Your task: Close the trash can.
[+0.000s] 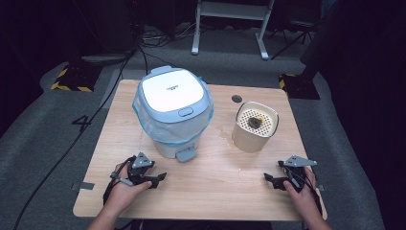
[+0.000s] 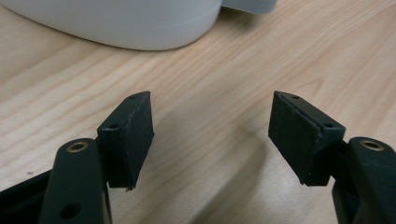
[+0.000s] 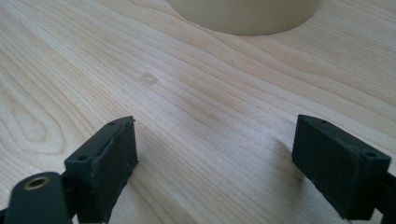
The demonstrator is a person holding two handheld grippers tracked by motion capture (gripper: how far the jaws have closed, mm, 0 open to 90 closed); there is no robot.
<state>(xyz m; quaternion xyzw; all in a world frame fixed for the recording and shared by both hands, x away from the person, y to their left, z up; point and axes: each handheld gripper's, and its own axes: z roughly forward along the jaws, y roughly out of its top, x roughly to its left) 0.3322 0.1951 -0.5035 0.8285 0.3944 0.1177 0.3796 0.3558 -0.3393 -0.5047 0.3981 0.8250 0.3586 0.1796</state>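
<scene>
High view: your left gripper (image 1: 152,179) rests low on the wooden bench (image 1: 210,191) at about 7 o'clock, released, with nothing between its jaws. Your right gripper (image 1: 274,178) sits at about 5 o'clock, likewise released and empty. The white bin (image 1: 172,112), lid closed and lined with a blue bag, stands at about 11 o'clock, near and beyond your left gripper. The beige container (image 1: 254,127) with a perforated top stands at about 2 o'clock, beyond your right gripper, well apart from the bin.

Left gripper view: your left gripper (image 2: 212,135) points across bare bench grain, jaws standing wide, nothing between them. The rounded base of the bin (image 2: 116,23) lies at 11 o'clock, apart from the pads.

Right gripper view: your right gripper (image 3: 215,158) has its jaws spread wide over bare bench. The base of the beige container (image 3: 243,16) lies at 12 o'clock, apart from the jaws; a small wet spot (image 3: 148,80) marks the wood at 11 o'clock.
</scene>
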